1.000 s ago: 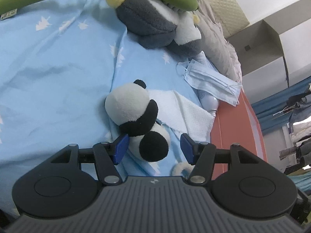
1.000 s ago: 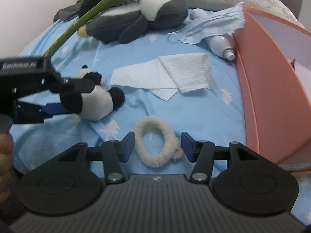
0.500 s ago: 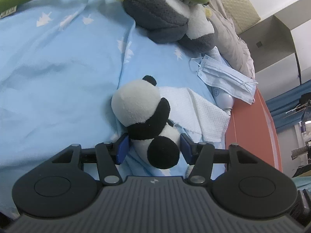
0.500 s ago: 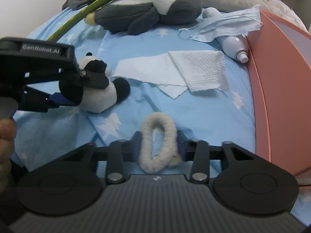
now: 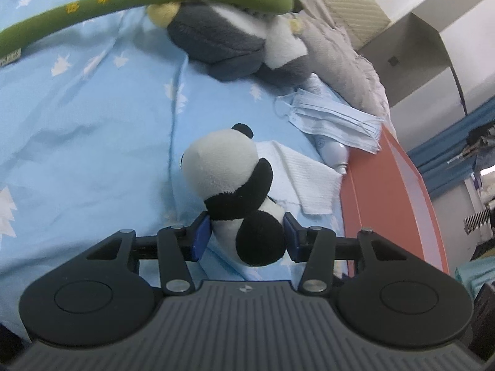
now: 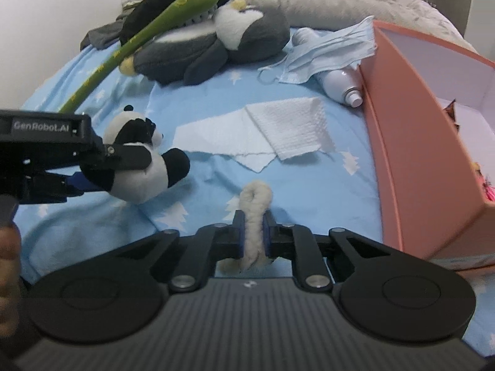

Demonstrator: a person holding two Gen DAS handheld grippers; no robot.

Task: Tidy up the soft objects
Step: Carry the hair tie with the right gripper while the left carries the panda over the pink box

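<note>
Left fingers (image 5: 246,236) closing, gripping panda (image 5: 235,191), right fingers (image 6: 254,236) closing, squeezing fluffy ring (image 6: 255,216)

Panda and fluffy loop, both in my grip

My left gripper (image 5: 246,235) is squeezing the small black-and-white panda plush (image 5: 232,191) at its lower body, head pointing away over the blue sheet; my right gripper (image 6: 254,236), jaws just closing, is pinching the cream fluffy hair loop (image 6: 255,213) flat, near the pink box (image 6: 411,142) on the right.
</note>
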